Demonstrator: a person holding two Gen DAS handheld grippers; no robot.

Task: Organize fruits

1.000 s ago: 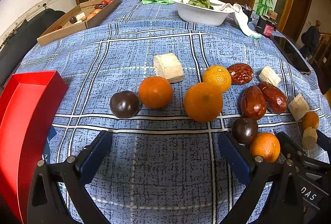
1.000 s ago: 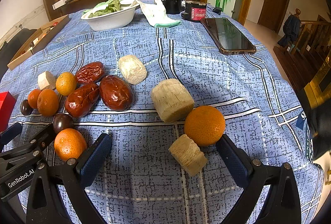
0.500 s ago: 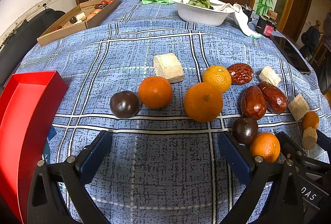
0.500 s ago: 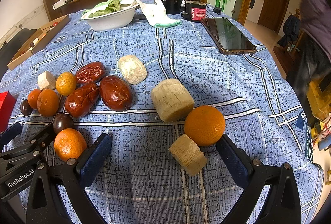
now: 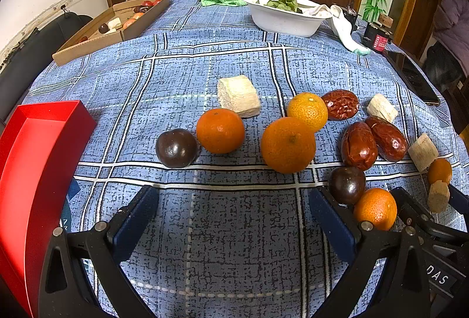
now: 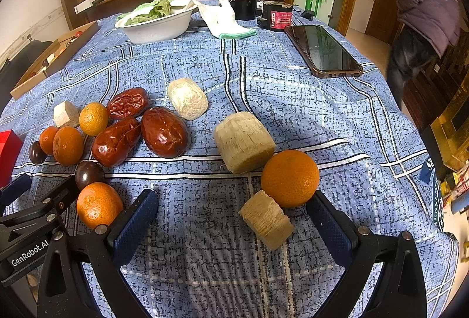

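Note:
Fruits lie scattered on the blue checked tablecloth. In the left wrist view my left gripper (image 5: 231, 209) is open and empty, just short of a dark plum (image 5: 176, 147), an orange (image 5: 220, 130) and a bigger orange (image 5: 288, 145). Red dates (image 5: 359, 145) and pale cane pieces (image 5: 239, 96) lie further right. A red tray (image 5: 32, 159) stands at the left. In the right wrist view my right gripper (image 6: 233, 212) is open and empty, with a cane piece (image 6: 266, 219) between the fingers and an orange (image 6: 289, 177) by the right finger (image 6: 329, 225).
A white bowl of greens (image 5: 283, 14) and a cardboard box (image 5: 114, 24) with fruit stand at the back. A phone (image 6: 322, 49), a white cloth (image 6: 225, 20) and a dark jar (image 6: 277, 15) lie at the back right. A person (image 6: 422, 15) stands beyond the table's right edge.
Both grippers and all the fruit have stayed still. A person in a purple jacket has come into view at the right of the table.

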